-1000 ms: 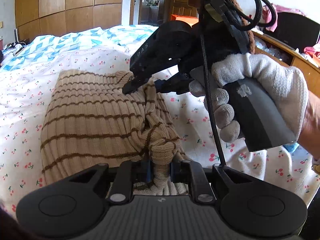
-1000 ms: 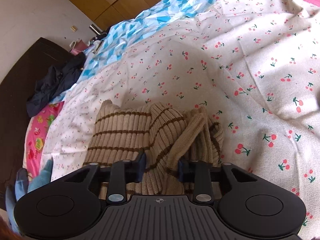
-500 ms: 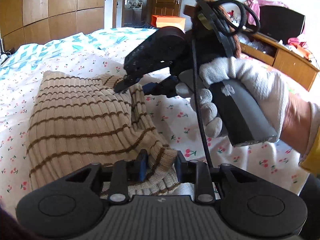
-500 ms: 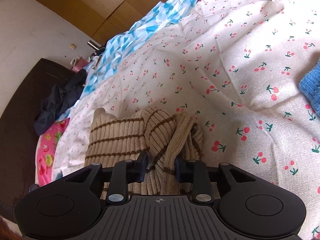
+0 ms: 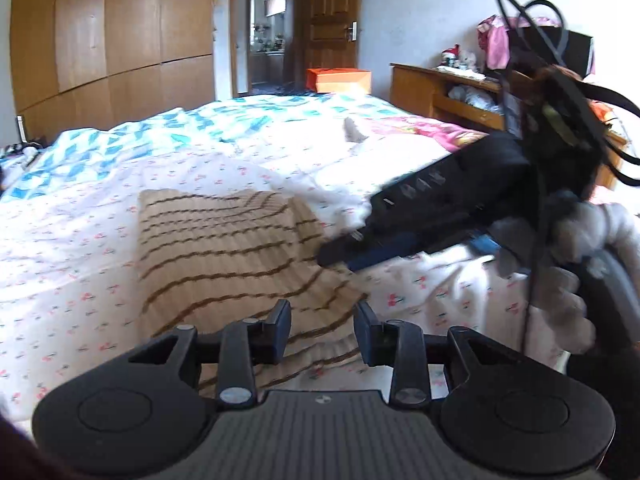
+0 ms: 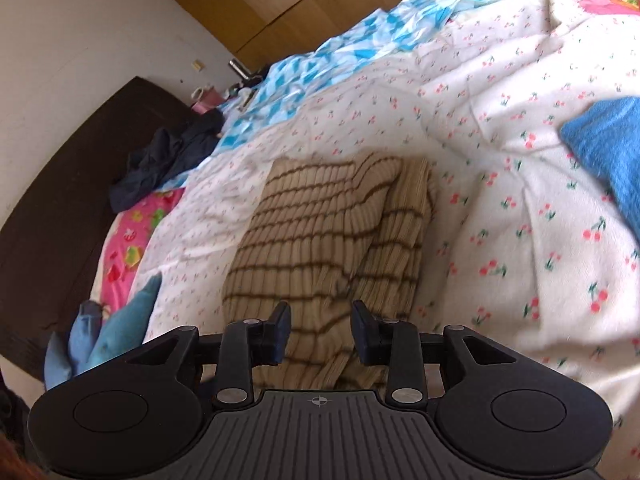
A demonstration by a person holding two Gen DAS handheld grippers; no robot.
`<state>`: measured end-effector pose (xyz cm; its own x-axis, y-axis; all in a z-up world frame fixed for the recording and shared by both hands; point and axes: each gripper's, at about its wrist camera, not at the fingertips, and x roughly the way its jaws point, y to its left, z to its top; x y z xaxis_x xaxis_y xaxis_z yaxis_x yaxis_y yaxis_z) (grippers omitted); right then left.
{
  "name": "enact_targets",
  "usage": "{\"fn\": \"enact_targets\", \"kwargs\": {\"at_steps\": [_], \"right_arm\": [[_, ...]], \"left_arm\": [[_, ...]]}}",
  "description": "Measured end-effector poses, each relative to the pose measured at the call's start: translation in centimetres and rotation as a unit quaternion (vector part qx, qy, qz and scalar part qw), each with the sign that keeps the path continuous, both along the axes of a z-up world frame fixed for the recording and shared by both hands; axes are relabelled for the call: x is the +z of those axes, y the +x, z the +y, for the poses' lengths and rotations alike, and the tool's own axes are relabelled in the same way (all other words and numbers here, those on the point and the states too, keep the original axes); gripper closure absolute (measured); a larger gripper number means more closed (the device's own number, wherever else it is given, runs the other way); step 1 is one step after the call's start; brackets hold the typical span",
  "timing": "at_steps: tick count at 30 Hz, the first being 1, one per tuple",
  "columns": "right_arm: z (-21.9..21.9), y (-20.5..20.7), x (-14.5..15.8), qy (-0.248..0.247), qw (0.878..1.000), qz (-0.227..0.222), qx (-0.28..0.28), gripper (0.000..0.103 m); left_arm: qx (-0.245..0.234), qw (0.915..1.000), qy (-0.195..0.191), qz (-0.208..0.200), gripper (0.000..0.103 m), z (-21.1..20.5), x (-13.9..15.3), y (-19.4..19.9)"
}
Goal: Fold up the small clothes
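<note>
The beige ribbed knit garment with brown stripes lies folded on the cherry-print bed sheet, long axis running away from me. I judge it soft, light, stretchy; grasp a near corner. My left hand-held gripper and right hand-held gripper are opening, pads clear of the knit.

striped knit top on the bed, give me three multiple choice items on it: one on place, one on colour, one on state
1. Where does the striped knit top lie?
A. on the cherry-print sheet
B. on the floor
C. on the desk

2. What colour are its stripes?
A. blue
B. brown
C. pink

3. How do the claws stand to it?
A. both clamp it
B. one lifts it
C. neither grips it

A: cherry-print sheet surrounds it.
B: brown lines on beige.
C: left claw and right claw are opening, pads clear of the cloth.
</note>
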<state>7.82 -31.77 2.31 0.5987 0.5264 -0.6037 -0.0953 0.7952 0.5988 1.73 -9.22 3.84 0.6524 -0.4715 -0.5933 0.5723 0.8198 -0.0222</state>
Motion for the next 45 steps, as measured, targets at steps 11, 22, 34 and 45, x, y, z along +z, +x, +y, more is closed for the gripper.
{"fn": "enact_targets", "kwargs": {"at_steps": [11,22,34,45], "right_arm": [[0.2,-3.0,-4.1,-0.046,0.997,0.062,-0.017,0.092],[-1.7,-0.6,0.3,-0.014,0.997,-0.007,-0.076,0.055],[1.1,7.6,-3.2,-0.005,0.996,0.013,-0.092,0.083],[-0.7,6.3,-4.9,-0.005,0.989,0.010,-0.146,0.086]], "left_arm": [[0.078,0.9968,0.011,0.018,0.060,2.4,-2.3,4.4],[0.083,0.9945,0.035,0.053,0.060,1.9,-5.1,6.8],[0.089,0.9949,0.017,0.045,0.060,3.2,-3.2,6.4],[0.135,0.9888,0.041,0.048,0.054,2.4,-4.5,10.5]]}}
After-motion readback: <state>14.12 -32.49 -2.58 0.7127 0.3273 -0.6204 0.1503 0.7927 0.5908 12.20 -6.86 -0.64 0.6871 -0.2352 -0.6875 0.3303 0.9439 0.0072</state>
